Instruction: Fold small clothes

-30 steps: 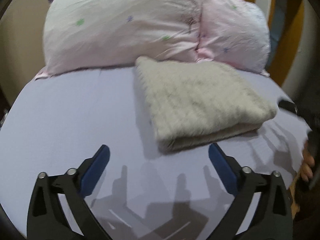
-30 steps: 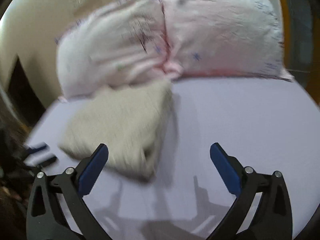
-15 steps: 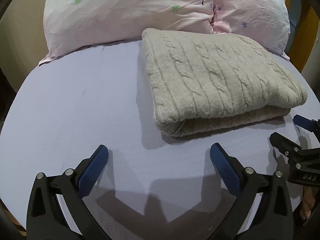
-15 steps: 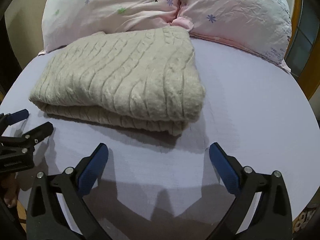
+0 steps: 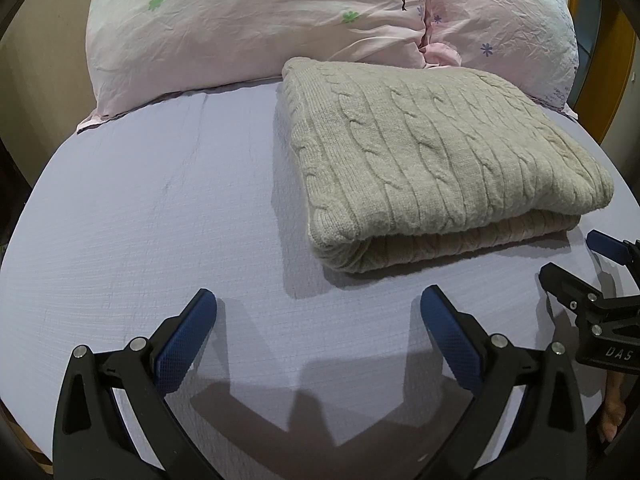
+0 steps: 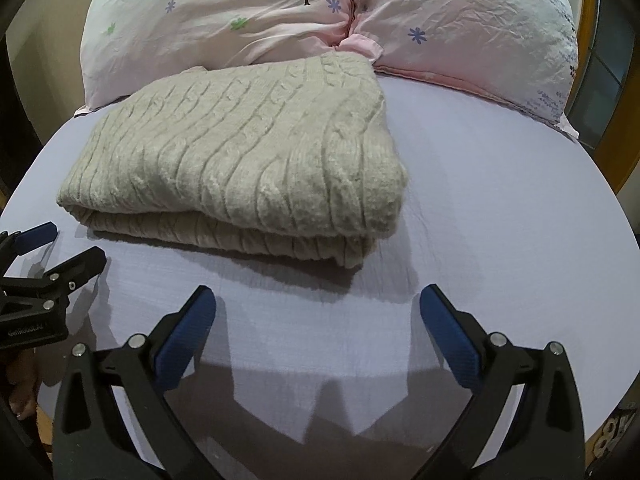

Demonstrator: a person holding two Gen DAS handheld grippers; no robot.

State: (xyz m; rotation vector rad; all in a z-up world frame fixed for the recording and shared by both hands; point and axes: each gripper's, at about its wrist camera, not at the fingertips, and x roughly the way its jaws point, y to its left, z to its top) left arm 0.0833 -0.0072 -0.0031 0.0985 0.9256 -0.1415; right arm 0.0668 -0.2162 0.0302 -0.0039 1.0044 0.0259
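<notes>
A beige cable-knit sweater [image 5: 440, 160] lay folded into a thick rectangle on the lavender bed sheet [image 5: 160, 208], its far edge touching two pink flowered pillows [image 5: 256, 20] at the head of the bed. The left gripper [image 5: 318, 320] hovered over bare sheet near the sweater's front fold, its blue-padded fingers [image 5: 188, 332] spread wide with nothing between them. The right gripper [image 6: 318, 318] was likewise spread apart and empty, just short of the sweater's near edge. Each gripper appeared at the edge of the other's view, side by side but apart.
</notes>
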